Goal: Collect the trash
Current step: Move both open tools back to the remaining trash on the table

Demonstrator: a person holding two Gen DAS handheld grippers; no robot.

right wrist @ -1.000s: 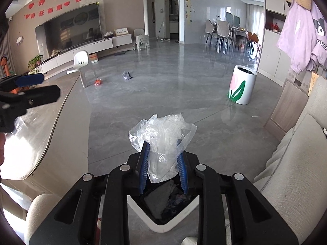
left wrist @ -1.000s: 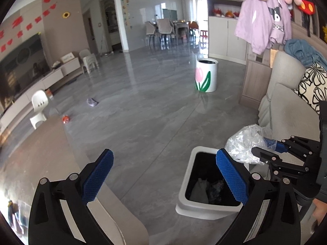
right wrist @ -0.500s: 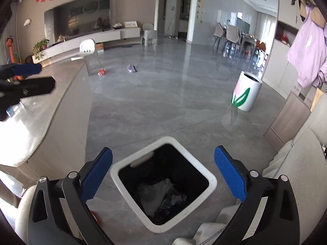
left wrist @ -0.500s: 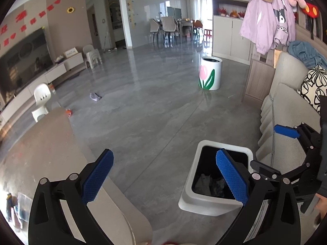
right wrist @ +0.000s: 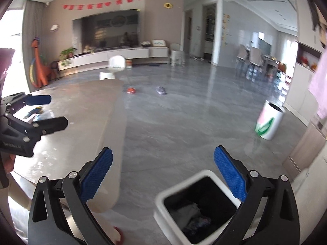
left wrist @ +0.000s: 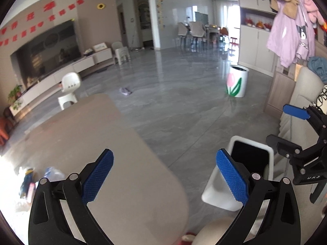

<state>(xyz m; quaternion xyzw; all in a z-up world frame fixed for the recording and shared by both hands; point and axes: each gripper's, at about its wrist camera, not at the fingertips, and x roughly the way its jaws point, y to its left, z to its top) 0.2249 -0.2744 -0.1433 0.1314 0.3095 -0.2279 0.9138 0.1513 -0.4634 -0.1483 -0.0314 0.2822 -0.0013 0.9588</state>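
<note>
A white square trash bin (right wrist: 201,208) with a dark inside holds crumpled trash; it also shows in the left wrist view (left wrist: 245,173) on the floor by the table. My right gripper (right wrist: 163,175) is open and empty, above and left of the bin. My left gripper (left wrist: 164,177) is open and empty over the beige table (left wrist: 102,153). Blurred wrappers and a bottle (left wrist: 38,179) lie at the table's left. A red wrapper (right wrist: 130,90) and a purple scrap (right wrist: 160,90) lie on the grey floor.
A white tulip-print bin (left wrist: 237,81) stands farther off near cabinets. A grey sofa (left wrist: 300,106) is on the right, with clothes (left wrist: 290,34) hanging above. A white child's chair (left wrist: 69,89) and a TV unit (right wrist: 114,57) stand across the room.
The right gripper opened and let the clear plastic bag drop into the white bin. Both grippers have since swung left, towards the table.
</note>
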